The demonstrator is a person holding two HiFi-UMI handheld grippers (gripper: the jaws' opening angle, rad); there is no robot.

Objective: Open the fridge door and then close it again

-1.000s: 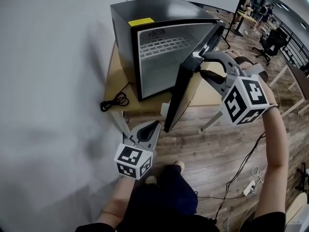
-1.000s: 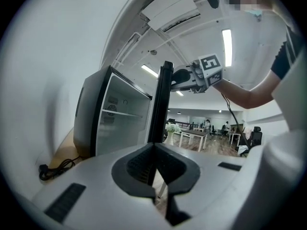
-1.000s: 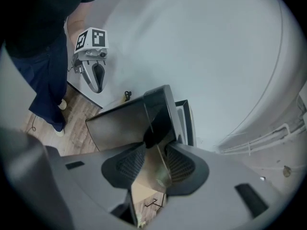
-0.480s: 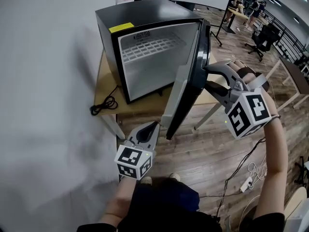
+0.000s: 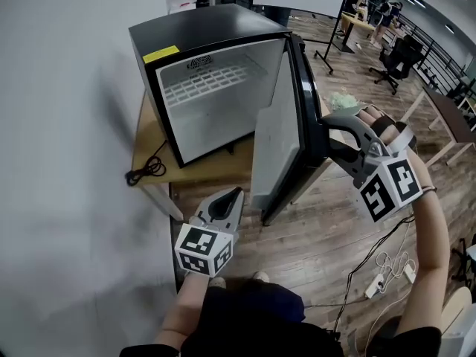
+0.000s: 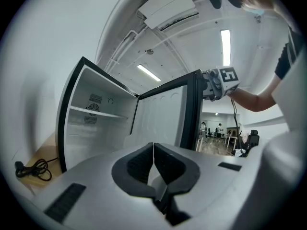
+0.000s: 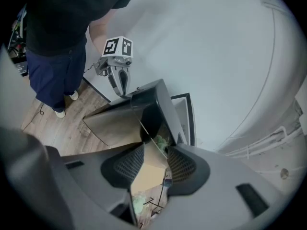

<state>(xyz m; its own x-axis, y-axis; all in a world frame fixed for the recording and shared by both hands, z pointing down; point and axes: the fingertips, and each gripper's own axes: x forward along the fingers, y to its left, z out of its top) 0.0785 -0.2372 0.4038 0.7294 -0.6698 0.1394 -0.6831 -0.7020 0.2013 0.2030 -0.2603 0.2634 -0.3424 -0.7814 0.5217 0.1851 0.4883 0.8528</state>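
Right tongs [image 5: 325, 134] pinch the fridge door [image 5: 277, 147] — it stands wide open. Left tongs [image 5: 237, 193] pressed together, empty. Next, I think — swing it shut.

White wall [image 5: 59, 88], wood-plank floor [image 5: 320, 244], office chair [image 5: 394, 54] beyond.

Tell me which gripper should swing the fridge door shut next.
Right. The right gripper has the free edge of the fridge door between its jaws. The left gripper hangs low near the table, shut and empty, touching nothing.
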